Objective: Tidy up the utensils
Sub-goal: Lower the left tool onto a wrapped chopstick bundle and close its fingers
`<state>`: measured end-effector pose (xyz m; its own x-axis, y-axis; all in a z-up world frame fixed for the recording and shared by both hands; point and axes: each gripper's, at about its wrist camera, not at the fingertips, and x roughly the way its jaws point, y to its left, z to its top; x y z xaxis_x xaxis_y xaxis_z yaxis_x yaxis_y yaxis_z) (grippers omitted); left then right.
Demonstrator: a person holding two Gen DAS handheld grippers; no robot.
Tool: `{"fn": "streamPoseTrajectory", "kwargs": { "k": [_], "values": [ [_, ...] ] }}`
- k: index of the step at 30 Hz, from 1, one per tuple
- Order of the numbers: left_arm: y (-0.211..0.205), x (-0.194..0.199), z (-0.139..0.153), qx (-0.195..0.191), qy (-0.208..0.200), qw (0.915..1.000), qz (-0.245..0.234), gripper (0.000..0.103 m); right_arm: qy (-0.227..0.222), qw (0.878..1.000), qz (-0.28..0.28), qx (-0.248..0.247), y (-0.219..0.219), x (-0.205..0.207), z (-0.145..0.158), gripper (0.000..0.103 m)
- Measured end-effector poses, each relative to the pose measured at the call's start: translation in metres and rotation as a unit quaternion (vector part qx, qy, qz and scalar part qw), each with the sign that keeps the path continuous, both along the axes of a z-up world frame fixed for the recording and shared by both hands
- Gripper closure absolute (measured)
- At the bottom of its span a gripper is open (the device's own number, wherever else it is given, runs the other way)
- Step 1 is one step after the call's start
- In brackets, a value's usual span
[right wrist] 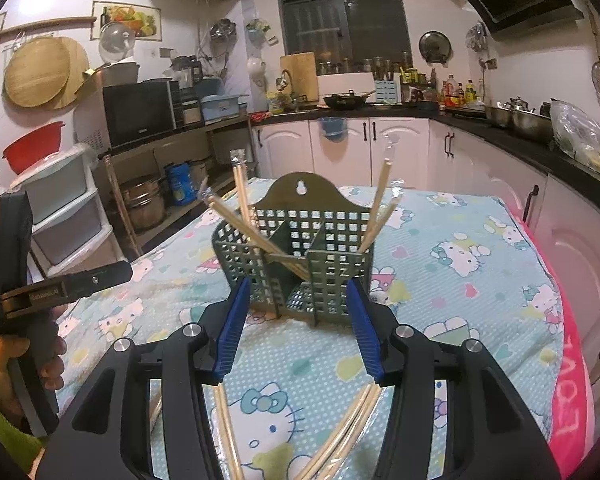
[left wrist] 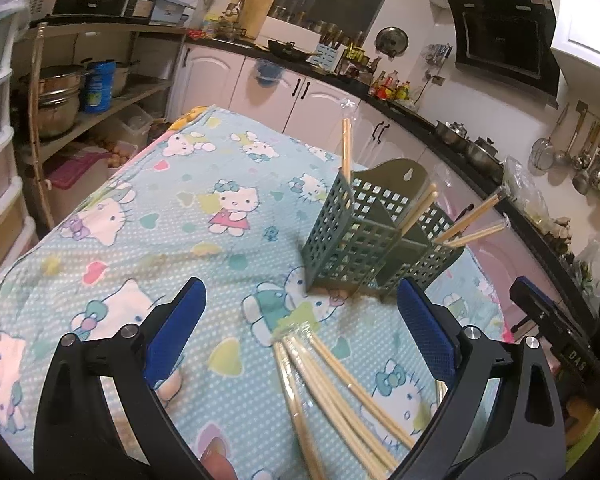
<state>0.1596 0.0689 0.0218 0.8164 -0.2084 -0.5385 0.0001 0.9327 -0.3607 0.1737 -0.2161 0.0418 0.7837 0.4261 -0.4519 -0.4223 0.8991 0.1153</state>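
Note:
A green perforated utensil holder stands upright on the Hello Kitty cloth. Several wooden chopsticks lean out of its compartments. More chopsticks in clear wrap lie flat on the cloth, nearer than the holder. My left gripper is open wide over these loose chopsticks, with nothing touching its blue pads. My right gripper points at the holder's front, jaws partly apart and pads pressing on nothing. Each gripper shows at the edge of the other's view.
White cabinets under a dark counter run behind and to the right of the table. A shelf with pots and plastic drawers stand to the left. A hand holds the left gripper's handle.

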Motion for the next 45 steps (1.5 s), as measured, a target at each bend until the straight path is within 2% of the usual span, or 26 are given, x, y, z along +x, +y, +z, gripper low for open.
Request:
{"fn": "streamPoseTrajectory", "kwargs": {
  "k": [7, 10, 19, 30, 38, 40, 45],
  "values": [
    [0.004, -0.011, -0.010, 0.020, 0.023, 0.9995, -0.001, 0.016, 0.008, 1.000, 0.019, -0.009, 0.014, -0.007, -0.003, 0.054],
    [0.007, -0.014, -0.017, 0.026, 0.041, 0.9988, -0.002, 0.016, 0.017, 0.999, 0.028, -0.014, 0.020, -0.008, -0.005, 0.050],
    [0.001, -0.017, -0.039, 0.060, 0.087, 0.9942, -0.021, 0.017, 0.045, 0.997, 0.056, -0.041, 0.038, -0.003, -0.020, 0.050],
    [-0.022, -0.013, -0.065, 0.087, 0.134, 0.9846, -0.071, 0.043, 0.103, 0.990, 0.085, -0.054, 0.057, 0.016, -0.048, 0.050],
    [-0.040, 0.002, -0.085, 0.116, 0.162, 0.9758, -0.089, 0.048, 0.139, 0.983, 0.099, -0.061, 0.066, 0.034, -0.063, 0.050],
    [-0.042, 0.004, -0.086, 0.121, 0.163, 0.9752, -0.089, 0.050, 0.145, 0.982, 0.103, -0.064, 0.069, 0.039, -0.066, 0.049],
    [-0.035, 0.013, -0.088, 0.119, 0.160, 0.9760, -0.088, 0.060, 0.159, 0.977, 0.121, -0.078, 0.081, 0.050, -0.074, 0.050]
  ]
}}
